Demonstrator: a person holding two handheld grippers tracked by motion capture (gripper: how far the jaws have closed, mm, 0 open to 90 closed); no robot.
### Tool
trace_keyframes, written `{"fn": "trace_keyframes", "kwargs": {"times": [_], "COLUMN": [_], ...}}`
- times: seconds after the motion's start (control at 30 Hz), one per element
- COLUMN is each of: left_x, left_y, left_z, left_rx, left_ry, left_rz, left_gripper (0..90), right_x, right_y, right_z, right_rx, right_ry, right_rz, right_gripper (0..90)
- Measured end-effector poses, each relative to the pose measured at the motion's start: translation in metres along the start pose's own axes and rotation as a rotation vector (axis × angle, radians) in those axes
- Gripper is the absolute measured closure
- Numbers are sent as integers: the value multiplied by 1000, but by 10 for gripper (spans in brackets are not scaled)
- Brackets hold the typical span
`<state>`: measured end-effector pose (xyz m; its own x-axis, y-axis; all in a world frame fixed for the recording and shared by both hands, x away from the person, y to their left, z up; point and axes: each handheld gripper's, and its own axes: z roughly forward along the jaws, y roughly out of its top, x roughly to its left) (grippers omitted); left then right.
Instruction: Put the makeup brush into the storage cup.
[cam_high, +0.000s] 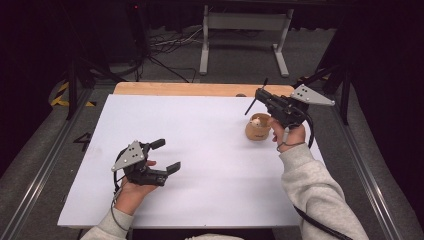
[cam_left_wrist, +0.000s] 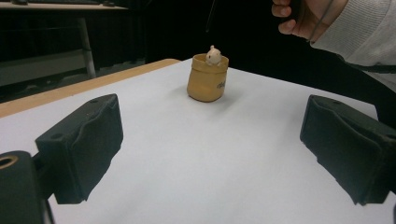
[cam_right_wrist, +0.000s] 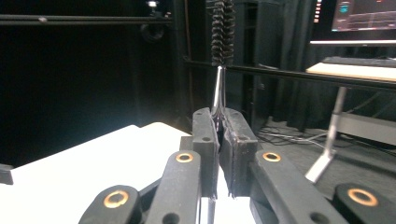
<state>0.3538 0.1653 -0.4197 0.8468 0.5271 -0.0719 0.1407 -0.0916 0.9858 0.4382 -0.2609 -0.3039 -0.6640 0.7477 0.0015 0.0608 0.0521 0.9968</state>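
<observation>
Left gripper (cam_high: 161, 156): low over the white desk (cam_high: 210, 165) at its near left, jaws spread wide with nothing between them. In the left gripper view its pads (cam_left_wrist: 81, 149) frame bare desk, with the pot well ahead of them.
Risk on the left: this hand steadies nothing. If the pot is nudged, nothing stops it, because the empty jaws are well apart from it.
Pot (cam_high: 257, 127): a small tan, soft-looking container standing upright on the desk toward the far right, with a pale little figure (cam_left_wrist: 214, 55) poking out of its mouth.
Risk at the pot: it looks light and narrow at the base, so a sideways push from the brush would likely tip or slide it. The figure in the opening leaves little room, so the bristles could catch on it and drag it out.
Right gripper (cam_high: 261, 95): held above and just beyond the pot, jaws closed on the thin metal stem of a bottle brush (cam_right_wrist: 222, 32), whose dark bristled head sticks out past the jaw tips.
Risk on the right: the stem is slim and smooth and pinched only near its end, so it could twist or slip in the jaws once the bristles meet resistance.
Desk edge: the pot stands near the right side, so a hard shove could send it off.
</observation>
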Motion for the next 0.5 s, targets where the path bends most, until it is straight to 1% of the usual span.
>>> {"fn": "trace_keyframes", "kwargs": {"times": [0.1, 0.17, 0.27, 0.3, 0.33, 0.43, 0.5], "left_x": [1, 1, 1, 1, 1, 1, 1], "left_y": [0, 0, -1, -1, -1, -1, -1], "left_z": [0, 0, 0, 0, 0, 1, 0], "left_rx": [4, 5, 9, 9, 9, 10, 11], "left_ry": [2, 3, 4, 4, 5, 3, 5], "left_rz": [1, 1, 1, 1, 1, -2, -2], "left_gripper": [68, 68, 68, 68, 68, 68, 68], "right_x": [-4, -8, -13, -15, -15, -20, -22], "right_y": [0, 0, 0, 0, 0, -1, -2], "right_z": [1, 1, 0, 0, 0, -1, -1], "right_rx": [13, 22, 24, 24, 24, 36, 42], "right_ry": [-37, -70, -105, -125, -125, -171, -190], "right_rz": [-1, -7, -5, -3, -3, -4, 0], "right_gripper": [848, 849, 848, 848, 848, 848, 848]}}
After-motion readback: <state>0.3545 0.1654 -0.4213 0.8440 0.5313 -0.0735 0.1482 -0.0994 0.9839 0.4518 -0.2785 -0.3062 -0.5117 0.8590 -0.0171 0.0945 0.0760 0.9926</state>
